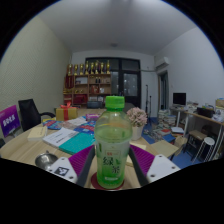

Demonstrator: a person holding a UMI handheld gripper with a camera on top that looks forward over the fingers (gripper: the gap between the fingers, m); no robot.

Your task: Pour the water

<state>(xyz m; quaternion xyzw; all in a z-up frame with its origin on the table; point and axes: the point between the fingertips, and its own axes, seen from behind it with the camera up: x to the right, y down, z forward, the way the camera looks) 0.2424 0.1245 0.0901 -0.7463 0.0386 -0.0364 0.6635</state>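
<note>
While gripper (112, 170) pinches green-capped bottle (112, 145) between both pads, cap (114, 102) on, bottle upright above desk (25, 150); pouring not yet begun, receiving vessel unidentified.

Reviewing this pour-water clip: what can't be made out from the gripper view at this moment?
- Bottle: its base is hidden low between the fingers, so whether the pads press it cannot be told.
- A cup or glass to pour into: none can be made out among the table clutter.
- Bottle label: print too small to read.
- Shelf items across the room: too small to identify.
</note>
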